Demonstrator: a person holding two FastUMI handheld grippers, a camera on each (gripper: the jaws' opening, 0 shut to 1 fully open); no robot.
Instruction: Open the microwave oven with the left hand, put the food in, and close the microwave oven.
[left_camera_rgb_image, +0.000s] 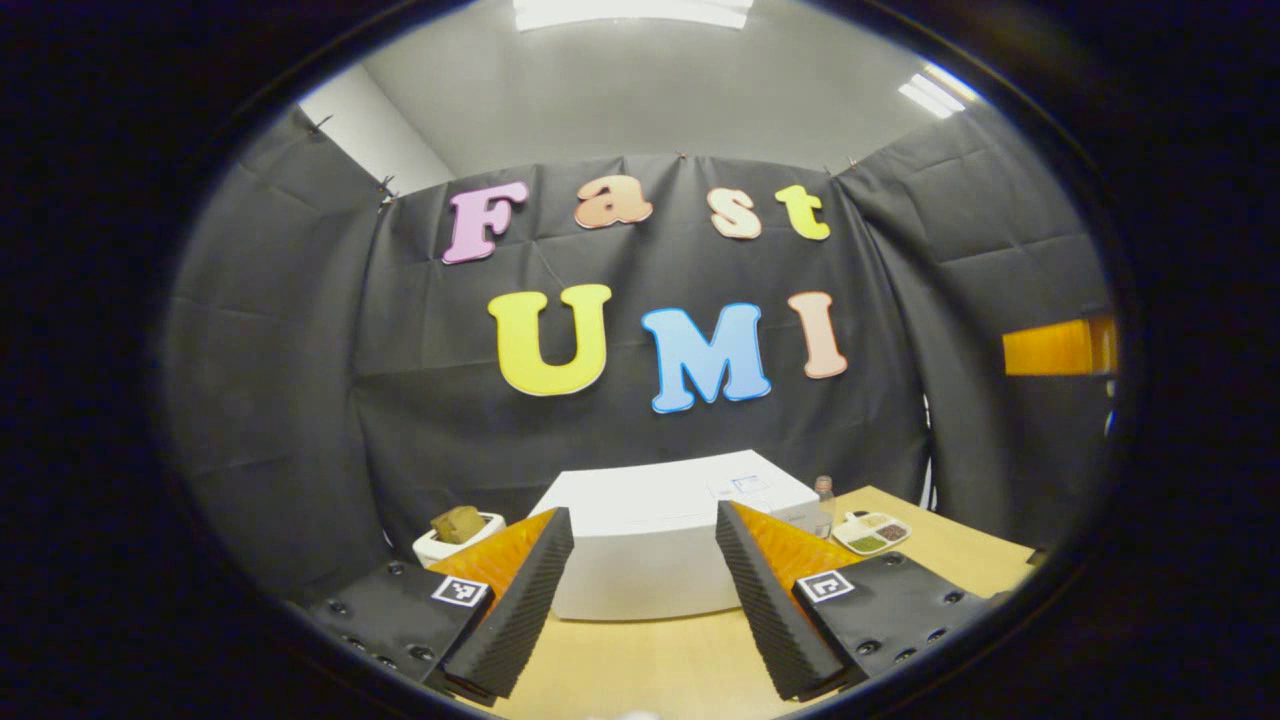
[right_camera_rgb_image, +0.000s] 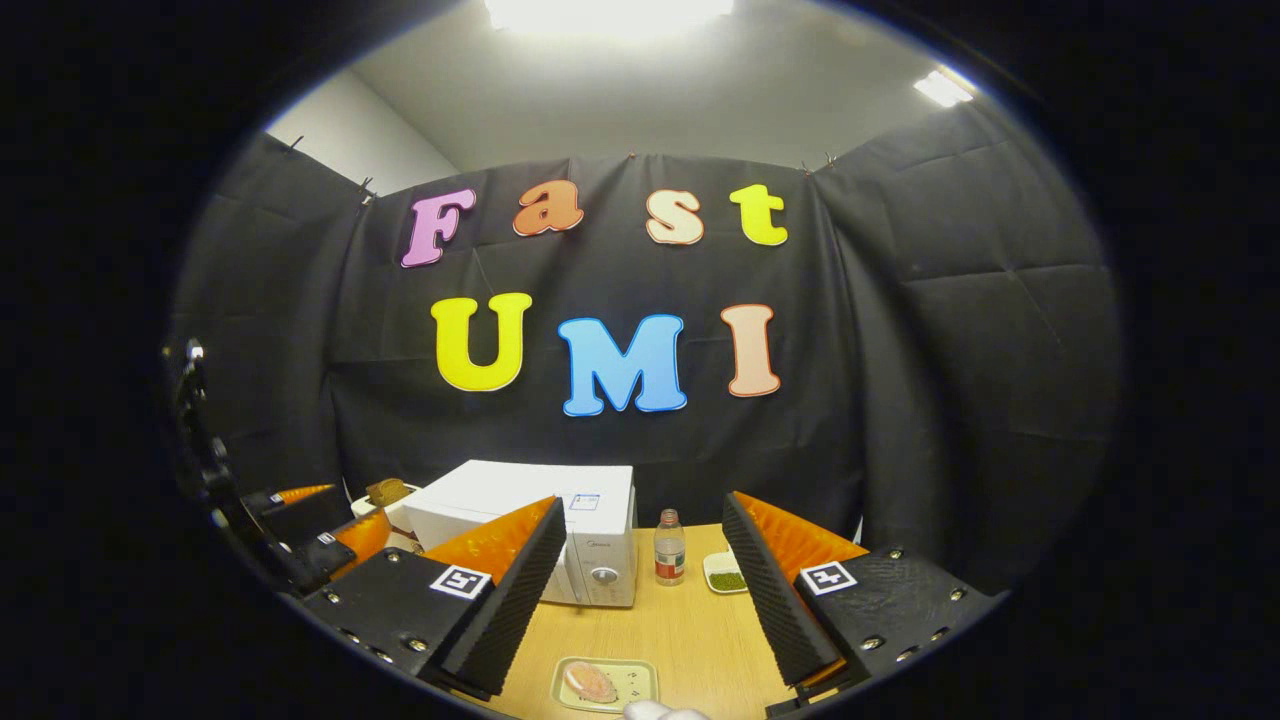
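Observation:
The white microwave oven (left_camera_rgb_image: 650, 560) stands on the wooden table (left_camera_rgb_image: 640, 660) straight ahead of my left gripper (left_camera_rgb_image: 640, 515), which hangs open and empty a short way in front of it. In the right gripper view the microwave oven (right_camera_rgb_image: 520, 520) sits left of centre with its door shut and its control knob facing me. The food, a pinkish piece on a small pale tray (right_camera_rgb_image: 603, 684), lies on the table near the front edge, below and between the fingers of my open, empty right gripper (right_camera_rgb_image: 642, 500). The left gripper (right_camera_rgb_image: 335, 515) also appears at the far left, beside the oven.
A white bowl (left_camera_rgb_image: 458, 535) holding a brown lump sits left of the oven. Right of it stand a small bottle (right_camera_rgb_image: 669, 548) and a divided dish of green and brown bits (left_camera_rgb_image: 872, 532). Black cloth walls close the booth behind and at both sides.

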